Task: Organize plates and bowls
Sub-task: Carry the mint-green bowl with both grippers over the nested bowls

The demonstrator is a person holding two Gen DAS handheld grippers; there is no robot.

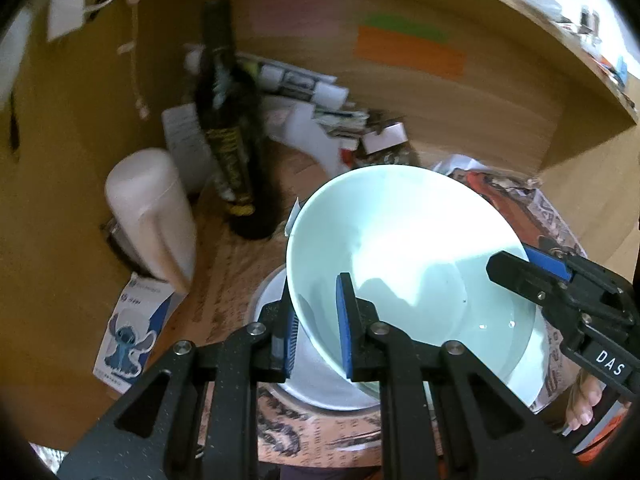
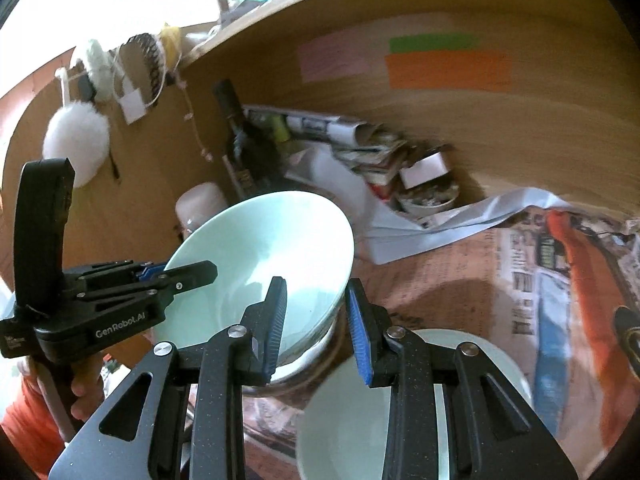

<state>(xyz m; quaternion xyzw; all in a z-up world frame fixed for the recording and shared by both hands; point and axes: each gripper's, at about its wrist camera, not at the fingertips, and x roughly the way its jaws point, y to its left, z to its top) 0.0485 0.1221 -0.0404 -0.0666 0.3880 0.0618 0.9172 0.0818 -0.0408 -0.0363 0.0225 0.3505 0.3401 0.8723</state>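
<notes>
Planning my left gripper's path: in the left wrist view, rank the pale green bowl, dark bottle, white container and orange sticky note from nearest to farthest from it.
1. Pale green bowl: its rim is clamped in the left gripper.
2. White container: left, standing on the table.
3. Dark bottle: behind it, slightly farther; close call.
4. Orange sticky note: on the back wall.

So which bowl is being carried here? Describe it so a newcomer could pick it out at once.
Start at the newspaper-covered desk under the wooden shelf. Above the stacked dishes near its front edge, the pale mint-green bowl hangs tilted, its rim pinched by the left gripper and the right gripper. Unlike the other pale bowl resting on the desk, it is lifted and gripped on both sides.
</notes>
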